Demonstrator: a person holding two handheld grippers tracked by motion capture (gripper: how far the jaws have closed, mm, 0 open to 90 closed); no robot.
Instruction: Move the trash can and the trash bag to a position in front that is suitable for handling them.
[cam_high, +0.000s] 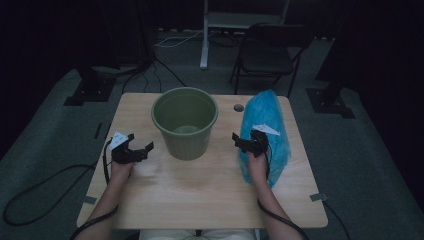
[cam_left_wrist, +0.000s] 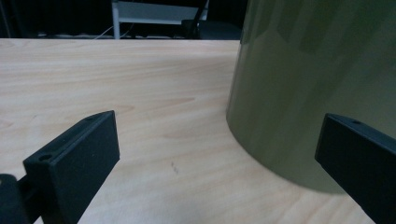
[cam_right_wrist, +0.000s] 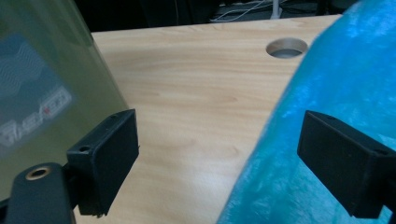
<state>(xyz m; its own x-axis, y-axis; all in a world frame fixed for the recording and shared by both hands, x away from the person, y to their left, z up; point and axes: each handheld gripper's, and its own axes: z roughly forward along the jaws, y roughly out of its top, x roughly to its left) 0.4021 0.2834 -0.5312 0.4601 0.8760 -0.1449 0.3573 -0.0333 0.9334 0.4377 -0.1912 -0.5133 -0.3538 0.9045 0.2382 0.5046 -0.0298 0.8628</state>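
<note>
On table: L gripper sat left of green bucket, jaws wide, empty. R gripper wide open too, empty, over blue bag.

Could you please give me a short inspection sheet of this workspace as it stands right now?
Surface: light wooden table, with a round cable hole near its far edge.
Job's things: green bucket upright at the middle; blue plastic bag lying at its right.
Clutter: nothing seen on the table.
Grippers: left tool open, low over the table left of the bucket, holding nothing; right tool open, at the bag's near-left edge, between bucket and bag.
Cables: one trails from each tool past the table's near edge; more lie on the floor behind.
Surroundings: dark room, grey floor, folding chair and a white stand behind the table.
</note>
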